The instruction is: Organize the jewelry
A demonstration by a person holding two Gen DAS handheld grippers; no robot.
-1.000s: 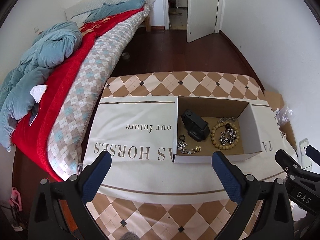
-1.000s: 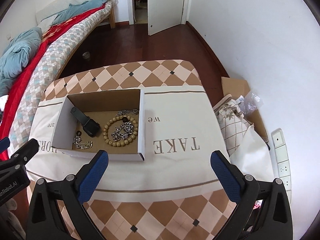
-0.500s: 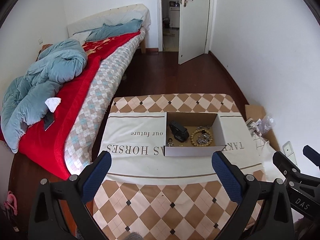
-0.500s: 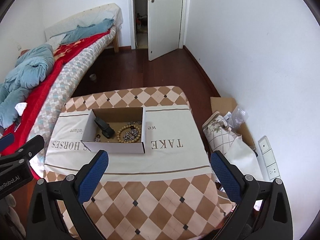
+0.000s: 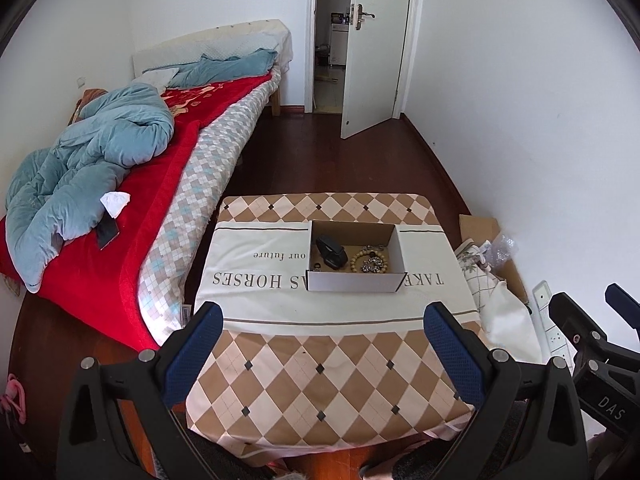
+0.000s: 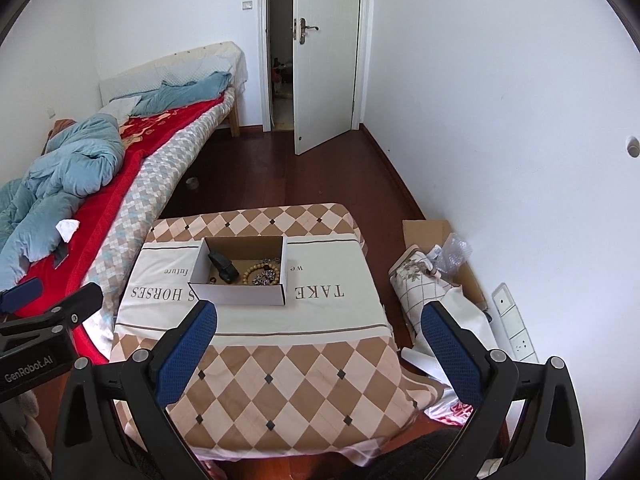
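Note:
An open cardboard box [image 5: 354,283] stands on the cloth-covered table [image 5: 320,380]; it also shows in the right wrist view [image 6: 240,294]. Inside lie a black watch [image 5: 331,253], a wooden bead bracelet [image 5: 362,258], a silver chain [image 5: 373,266] and small rings. My left gripper [image 5: 322,336] is open and empty, well back from the box over the table's near edge. My right gripper [image 6: 318,334] is open and empty, also far from the box. The right gripper's body shows at the right edge of the left wrist view [image 5: 592,340].
A bed [image 5: 120,184] with a red blanket and blue quilt runs along the left. Bags and cardboard [image 6: 436,276] lie on the floor right of the table, against the white wall. An open door [image 5: 372,48] is at the back.
Both grippers have pulled back and up from the box, which now looks much smaller and farther. Both stay open and empty.

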